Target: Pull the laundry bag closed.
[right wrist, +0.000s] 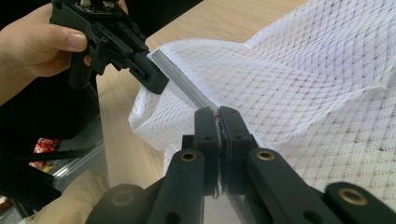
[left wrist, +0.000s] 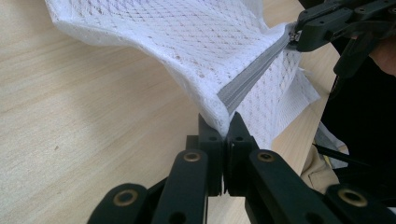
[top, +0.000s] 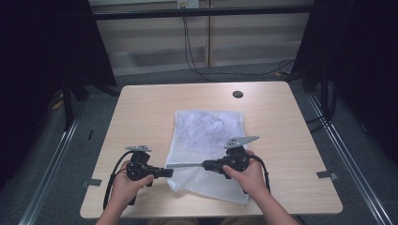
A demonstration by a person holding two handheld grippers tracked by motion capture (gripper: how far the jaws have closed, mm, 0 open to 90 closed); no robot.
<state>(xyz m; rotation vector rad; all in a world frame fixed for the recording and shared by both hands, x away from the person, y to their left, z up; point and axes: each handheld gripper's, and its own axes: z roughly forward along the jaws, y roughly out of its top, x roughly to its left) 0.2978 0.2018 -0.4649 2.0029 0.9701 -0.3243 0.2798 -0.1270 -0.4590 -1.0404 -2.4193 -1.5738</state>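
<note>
Two forearms at the bottom edge of the high view, each hand wrapped around a black gripper. Left gripper (top: 165, 172) low over the near left part of the pale wooden table (top: 141, 117), pointing right, jaws clenched on the end of the grey zipper (left wrist: 252, 74) at the corner of the white mesh laundry bag (top: 206, 140). Bag flat on the table's middle, running from near edge toward far edge, its near edge lifted off the wood between the two grippers. Folded pale cloth with faint print (top: 204, 124) visible inside through the mesh. Zipper stretched taut, long axis left to right along the bag's near edge. Right gripper (top: 205, 164) pointing left, facing its partner, jaws pinched shut on the zipper further along, apparently at the slider. Grey three-cornered plate (top: 241, 141) on top of that gripper. Small dark round hole (top: 238, 94) near the table's far edge, well apart from the bag. Black cables (top: 197, 56) hanging against the wall behind.
</note>
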